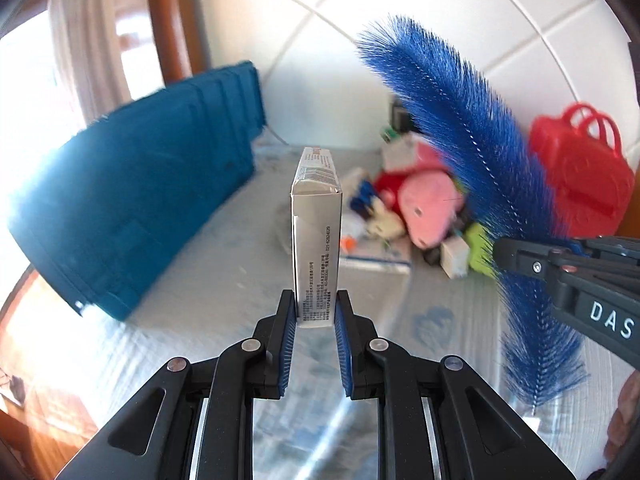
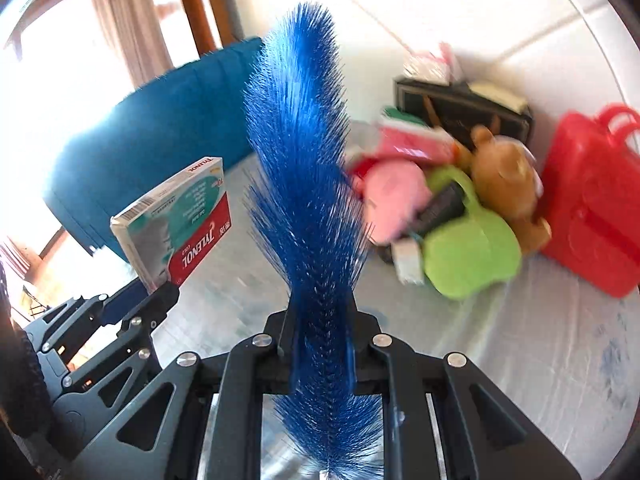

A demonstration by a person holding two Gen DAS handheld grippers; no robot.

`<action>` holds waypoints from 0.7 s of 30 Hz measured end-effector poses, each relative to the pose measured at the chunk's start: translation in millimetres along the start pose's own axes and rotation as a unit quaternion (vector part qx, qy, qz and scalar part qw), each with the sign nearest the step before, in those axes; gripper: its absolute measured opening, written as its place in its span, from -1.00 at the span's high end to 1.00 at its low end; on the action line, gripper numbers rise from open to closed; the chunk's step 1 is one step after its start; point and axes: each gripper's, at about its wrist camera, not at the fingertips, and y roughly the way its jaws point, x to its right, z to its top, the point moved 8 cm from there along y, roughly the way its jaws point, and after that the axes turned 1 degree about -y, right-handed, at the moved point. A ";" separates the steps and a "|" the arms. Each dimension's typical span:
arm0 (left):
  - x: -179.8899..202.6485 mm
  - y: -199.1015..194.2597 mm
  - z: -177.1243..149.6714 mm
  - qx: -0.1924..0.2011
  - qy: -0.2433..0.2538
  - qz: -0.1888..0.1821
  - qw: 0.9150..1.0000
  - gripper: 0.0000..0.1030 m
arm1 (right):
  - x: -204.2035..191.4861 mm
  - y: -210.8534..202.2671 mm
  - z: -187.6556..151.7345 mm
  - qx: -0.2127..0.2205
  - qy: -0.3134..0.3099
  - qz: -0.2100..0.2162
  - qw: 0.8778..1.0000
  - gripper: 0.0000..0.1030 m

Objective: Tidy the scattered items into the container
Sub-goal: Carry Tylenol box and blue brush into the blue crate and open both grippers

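Left wrist: box (image 1: 316, 236) between claw (image 1: 316, 312) pads.

A white wall (image 1: 460, 20) crossed by thin grey seams is seen at the far side of the scene. To the far left, a brown wooden frame (image 1: 168, 20) is set against the wall, and a pale curtain (image 1: 80, 40) is hung just left of it. Strong daylight is let in through the window (image 1: 24, 64) at the far left, so that this side is washed out to white. The surface in the near and middle ground is covered by a light grey cloth (image 1: 224, 264) with faint bluish marks. Warm wooden flooring (image 1: 36, 392) is seen at the near left, below the edge of the cloth.
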 end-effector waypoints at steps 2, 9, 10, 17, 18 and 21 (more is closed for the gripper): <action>-22.6 -4.5 13.5 0.014 0.004 -0.004 1.000 0.64 | -22.5 -0.5 17.8 0.009 -0.009 -0.003 1.000 0.68; -94.5 -17.5 51.9 0.051 0.027 -0.014 0.998 0.64 | -86.5 3.9 71.0 0.039 -0.023 -0.034 0.998 0.68; -102.6 -17.5 56.5 0.055 0.028 -0.013 0.998 0.64 | -95.1 3.6 76.1 0.043 -0.025 -0.037 0.998 0.68; -150.2 -1.8 81.6 0.053 0.014 -0.007 0.998 0.64 | -143.9 28.4 113.4 0.041 -0.050 -0.042 0.997 0.68; -155.5 0.6 83.7 0.050 0.012 -0.014 0.999 0.64 | -148.6 33.0 119.2 0.040 -0.053 -0.043 0.997 0.68; -171.7 11.6 97.6 0.049 0.015 -0.015 0.999 0.64 | -160.0 43.7 137.6 0.040 -0.053 -0.050 0.997 0.68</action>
